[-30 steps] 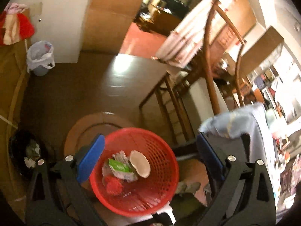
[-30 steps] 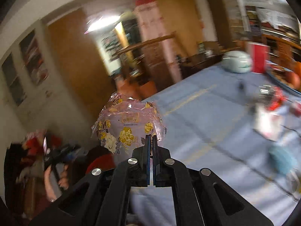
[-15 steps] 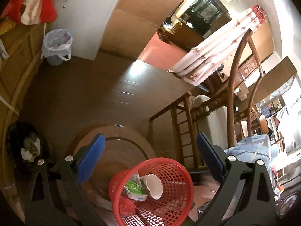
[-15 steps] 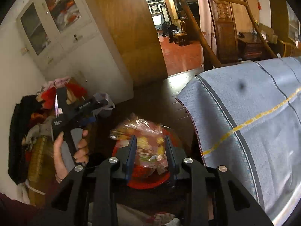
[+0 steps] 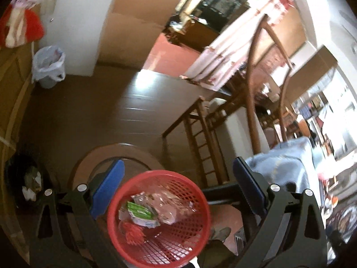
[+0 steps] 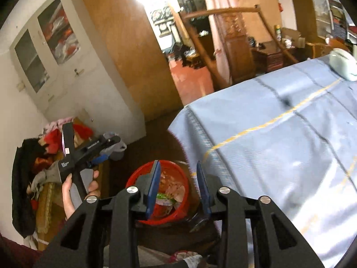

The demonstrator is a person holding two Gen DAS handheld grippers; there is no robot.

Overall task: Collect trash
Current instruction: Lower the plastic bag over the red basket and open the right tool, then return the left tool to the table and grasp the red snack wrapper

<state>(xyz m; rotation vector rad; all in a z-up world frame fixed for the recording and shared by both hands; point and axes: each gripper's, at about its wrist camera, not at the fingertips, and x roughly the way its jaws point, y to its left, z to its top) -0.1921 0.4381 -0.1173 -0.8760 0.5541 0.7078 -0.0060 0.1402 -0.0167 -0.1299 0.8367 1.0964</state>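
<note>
A red mesh basket (image 5: 196, 241) stands on the floor below both grippers; it also shows in the right wrist view (image 6: 136, 176). In it lie a clear crinkled wrapper (image 5: 169, 205), a green-and-white packet (image 5: 140, 213) and a red scrap (image 5: 132, 234). My left gripper (image 5: 178, 189) is open and empty above the basket. My right gripper (image 6: 178, 189) is open and empty above the basket, with the wrapper (image 6: 176, 188) lying in it between the blue pads. The left gripper (image 6: 98, 158) also shows in the right wrist view, held in a hand.
A table with a blue-grey cloth (image 6: 279, 134) stands right of the basket. Wooden chairs (image 5: 256, 89) stand behind it. A lined white bin (image 5: 48, 67) and a dark bin (image 5: 24, 183) stand at the left. Clothes (image 6: 51, 138) pile beside a white cabinet (image 6: 55, 55).
My right gripper carried the flowered wrapper from over the table to above the basket, opened and let it go. The wrapper now lies in the basket. The left gripper stayed open.
</note>
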